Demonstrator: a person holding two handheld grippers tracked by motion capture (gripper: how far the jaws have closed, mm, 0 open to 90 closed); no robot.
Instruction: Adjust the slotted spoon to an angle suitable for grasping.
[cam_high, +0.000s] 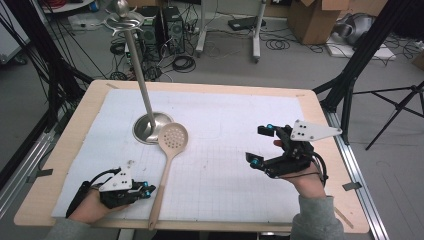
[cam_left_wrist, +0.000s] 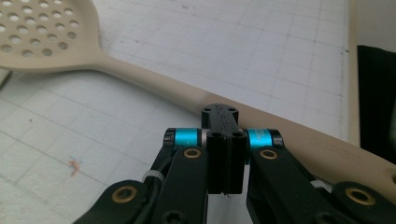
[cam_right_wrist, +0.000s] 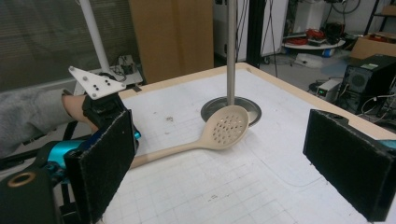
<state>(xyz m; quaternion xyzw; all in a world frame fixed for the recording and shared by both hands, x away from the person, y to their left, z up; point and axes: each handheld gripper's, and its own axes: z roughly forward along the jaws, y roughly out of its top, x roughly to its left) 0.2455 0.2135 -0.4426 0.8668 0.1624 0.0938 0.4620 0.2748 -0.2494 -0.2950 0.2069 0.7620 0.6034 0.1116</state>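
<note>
The beige plastic slotted spoon (cam_high: 169, 159) lies flat on the white gridded tabletop (cam_high: 225, 175), its perforated bowl touching the round base of the tall steel utensil stand (cam_high: 150, 127), its handle running back toward the near edge. My left gripper (cam_high: 148, 189) sits just beside that handle, its jaws pressed fully together with nothing between them. My right gripper (cam_high: 261, 146) hovers well apart on the other side, its jaws spread wide and empty, facing the spoon. As I judge it, nothing is done yet: the spoon is not gripped or lifted, and the hooks at the top of the stand hold nothing.
</note>
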